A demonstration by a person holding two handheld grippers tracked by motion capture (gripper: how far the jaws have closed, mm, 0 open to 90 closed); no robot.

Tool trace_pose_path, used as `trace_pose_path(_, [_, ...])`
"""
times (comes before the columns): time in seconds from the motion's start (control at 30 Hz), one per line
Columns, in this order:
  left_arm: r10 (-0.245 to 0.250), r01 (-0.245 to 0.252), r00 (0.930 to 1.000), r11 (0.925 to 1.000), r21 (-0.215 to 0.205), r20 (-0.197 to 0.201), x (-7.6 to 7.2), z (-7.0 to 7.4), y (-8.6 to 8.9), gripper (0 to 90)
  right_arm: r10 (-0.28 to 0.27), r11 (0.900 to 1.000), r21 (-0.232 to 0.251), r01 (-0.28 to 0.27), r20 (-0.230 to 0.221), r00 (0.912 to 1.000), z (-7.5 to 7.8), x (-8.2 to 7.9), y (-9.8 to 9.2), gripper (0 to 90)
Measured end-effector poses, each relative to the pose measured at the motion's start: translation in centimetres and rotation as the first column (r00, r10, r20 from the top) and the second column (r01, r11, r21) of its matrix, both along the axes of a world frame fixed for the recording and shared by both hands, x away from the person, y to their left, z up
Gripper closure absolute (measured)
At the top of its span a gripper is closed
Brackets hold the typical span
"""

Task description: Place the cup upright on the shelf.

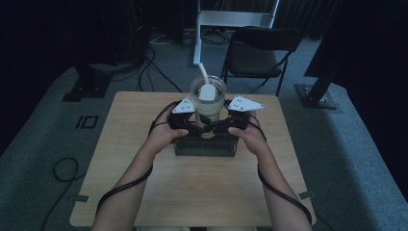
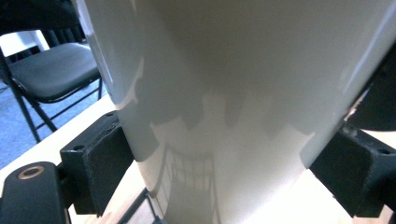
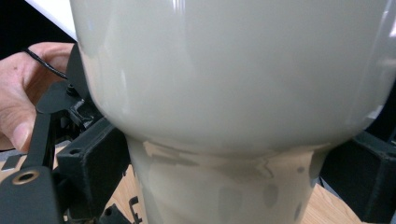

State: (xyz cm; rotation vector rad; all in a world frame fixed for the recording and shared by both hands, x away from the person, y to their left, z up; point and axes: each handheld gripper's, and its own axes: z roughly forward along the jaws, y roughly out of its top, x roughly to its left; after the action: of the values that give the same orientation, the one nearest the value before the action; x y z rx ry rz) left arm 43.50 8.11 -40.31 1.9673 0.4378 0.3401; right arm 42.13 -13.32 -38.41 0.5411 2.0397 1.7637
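High view: smooth, glossy, tapered white tumbler (image 1: 208, 98) between both grippers' black jaws.

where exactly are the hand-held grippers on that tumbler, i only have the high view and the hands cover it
Observer: In the left gripper view, the left hand-held gripper has its pads pressed on both sides of the tumbler, on its tapered lower wall.
Operator: and the right one
Observer: In the right gripper view, the right hand-held gripper straddles the tumbler's narrow base just under the wider shoulder, with its pads against it.
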Motion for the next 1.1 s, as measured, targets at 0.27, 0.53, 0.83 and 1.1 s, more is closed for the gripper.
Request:
trace_pose_path(0.27, [0.006,-0.006,0.9993,1.0,0.003,-0.036,0.9,-1.6,-0.1,11.5,-0.022,1.0,0.001,0.022,-0.037,0.9991,-1.7,0.9,0.2,8.4])
trace_pose_path(0.53, [0.009,-0.008,0.9977,0.9999,0.006,-0.067,1.2,-3.3,-0.3,11.5,-0.037,0.999,-0.003,0.036,-0.067,0.9971,-3.3,1.1,0.2,8.4])
trace_pose_path(0.83, [0.019,-0.016,0.9955,0.9993,0.034,-0.093,1.4,-4.9,-0.7,11.5,-0.046,0.999,-0.015,0.045,-0.102,0.9937,-5.0,1.4,-0.1,8.4])
trace_pose_path(1.1, [0.024,-0.021,0.9945,0.9994,0.026,-0.102,1.3,-6.1,-0.7,11.5,-0.049,0.998,-0.036,0.045,-0.113,0.9924,-6.1,1.5,-0.1,8.4])
